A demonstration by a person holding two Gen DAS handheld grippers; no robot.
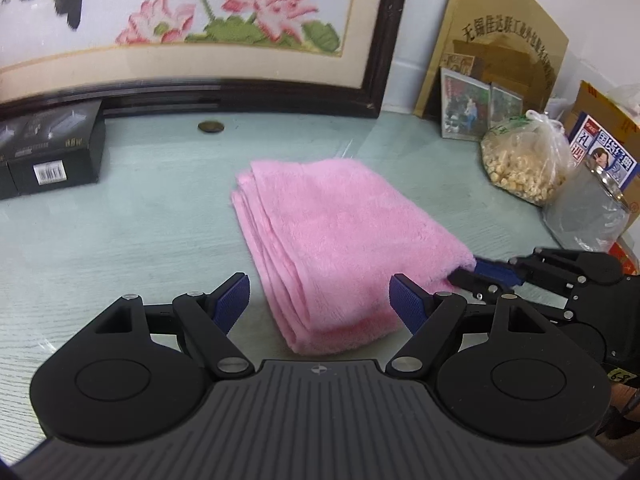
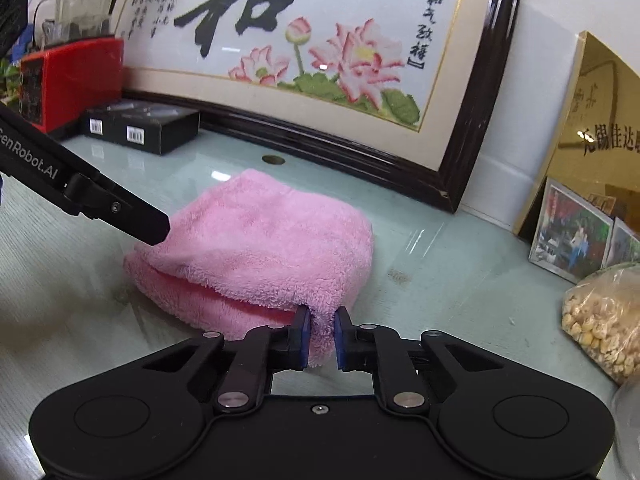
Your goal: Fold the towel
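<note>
A pink fluffy towel [image 1: 328,240] lies folded in several layers on the pale green glass table top [image 1: 120,224]. My left gripper [image 1: 318,304] stands open just in front of the towel's near end, its blue pads on either side of it and apart from the cloth. My right gripper [image 2: 322,334] is shut on the towel's [image 2: 260,256] near corner, the cloth pinched between its blue pads. In the left wrist view the right gripper [image 1: 466,270] holds the towel's right near corner. One finger of the left gripper [image 2: 136,224] reaches the towel's left side in the right wrist view.
A large framed embroidery of lotus flowers [image 2: 320,64] leans on the wall behind the towel. Black boxes [image 1: 52,148] stand at the back left, a red box [image 2: 68,80] beyond them. A bag of nuts [image 1: 524,160], photo frames [image 1: 466,104], a gold plaque [image 1: 500,40] and a glass jar [image 1: 592,208] crowd the right.
</note>
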